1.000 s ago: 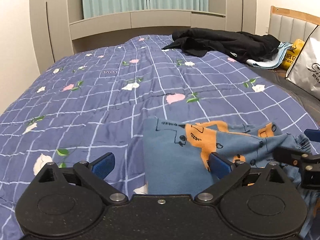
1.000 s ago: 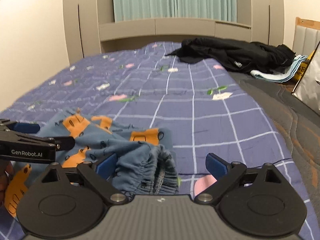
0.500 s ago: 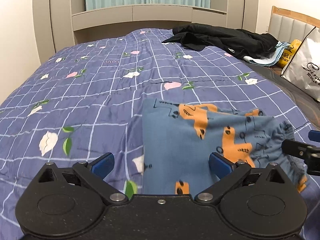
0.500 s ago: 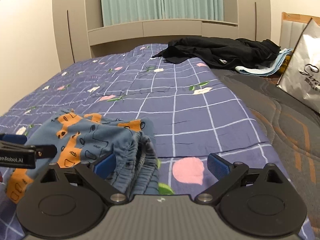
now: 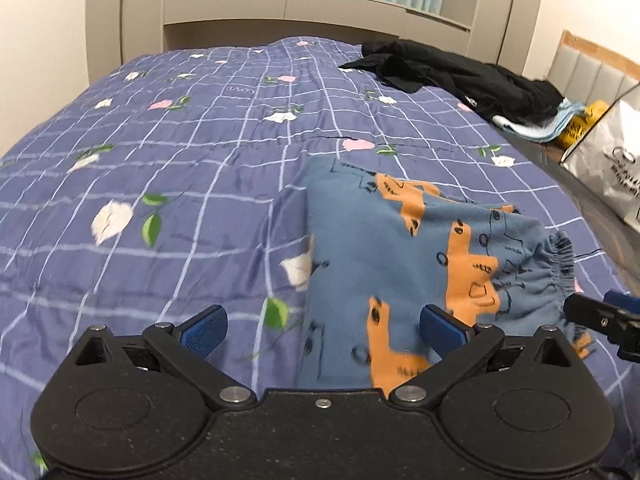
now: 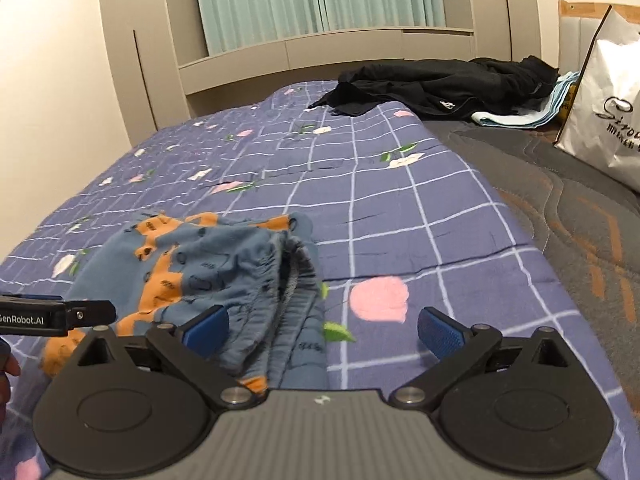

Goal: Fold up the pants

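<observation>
The small blue pants (image 5: 392, 248) with orange car prints lie folded on the purple checked quilt (image 5: 180, 152), elastic waistband to the right. In the right wrist view the pants (image 6: 208, 256) sit at lower left, waistband bunched toward the middle. My left gripper (image 5: 322, 326) stands open above the near edge of the pants, nothing between its blue pads. My right gripper (image 6: 322, 326) is open too, its left pad beside the waistband, gripping nothing. The right gripper's tip (image 5: 600, 318) shows at the left view's right edge.
A heap of black clothing (image 5: 452, 72) lies at the far right of the bed, with light blue cloth (image 6: 520, 118) beside it. A white shopping bag (image 6: 604, 96) stands at the right on the grey mattress pad (image 6: 580, 208). A grey cabinet and teal curtains stand beyond.
Both grippers have pulled back and risen from the pants. The cloth, bunched and lifted a second ago, now lies flatter and folded on the quilt.
</observation>
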The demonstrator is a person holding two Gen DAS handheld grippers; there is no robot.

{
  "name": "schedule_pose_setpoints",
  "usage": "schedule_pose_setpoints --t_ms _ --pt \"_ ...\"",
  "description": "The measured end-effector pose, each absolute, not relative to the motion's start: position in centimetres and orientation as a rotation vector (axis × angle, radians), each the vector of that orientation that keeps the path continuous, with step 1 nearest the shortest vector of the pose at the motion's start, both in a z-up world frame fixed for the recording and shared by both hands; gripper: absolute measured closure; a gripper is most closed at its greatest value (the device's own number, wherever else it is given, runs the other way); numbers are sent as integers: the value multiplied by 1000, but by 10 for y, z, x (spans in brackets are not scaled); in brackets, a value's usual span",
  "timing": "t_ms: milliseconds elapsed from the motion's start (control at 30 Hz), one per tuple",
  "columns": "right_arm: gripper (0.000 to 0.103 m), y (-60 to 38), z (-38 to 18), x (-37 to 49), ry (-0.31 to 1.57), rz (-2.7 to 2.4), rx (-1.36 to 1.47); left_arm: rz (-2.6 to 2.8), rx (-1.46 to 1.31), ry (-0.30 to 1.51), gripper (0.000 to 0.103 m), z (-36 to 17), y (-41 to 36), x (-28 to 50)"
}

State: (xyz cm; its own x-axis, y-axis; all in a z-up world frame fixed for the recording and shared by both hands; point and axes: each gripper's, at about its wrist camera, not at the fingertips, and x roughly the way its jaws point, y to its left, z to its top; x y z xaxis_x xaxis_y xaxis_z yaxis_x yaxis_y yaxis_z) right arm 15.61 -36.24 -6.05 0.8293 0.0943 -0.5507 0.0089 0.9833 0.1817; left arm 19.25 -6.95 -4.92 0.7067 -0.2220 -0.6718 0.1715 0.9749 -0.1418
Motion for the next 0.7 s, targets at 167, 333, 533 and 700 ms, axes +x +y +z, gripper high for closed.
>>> schedule_pose_setpoints --t_ms 167,333,533,700 --pt "0 -358 -68 140 614 70 201 -241 -105 764 1 -61 -60 172" --pt "0 -354 -72 135 616 58 196 -215 -158 754 1 -67 -58 167" --pt "0 -347 -73 133 615 48 157 -216 -154 750 1 -65 -57 162" --pt "0 -345 -75 127 612 58 149 -213 -165 747 1 -65 -55 157"
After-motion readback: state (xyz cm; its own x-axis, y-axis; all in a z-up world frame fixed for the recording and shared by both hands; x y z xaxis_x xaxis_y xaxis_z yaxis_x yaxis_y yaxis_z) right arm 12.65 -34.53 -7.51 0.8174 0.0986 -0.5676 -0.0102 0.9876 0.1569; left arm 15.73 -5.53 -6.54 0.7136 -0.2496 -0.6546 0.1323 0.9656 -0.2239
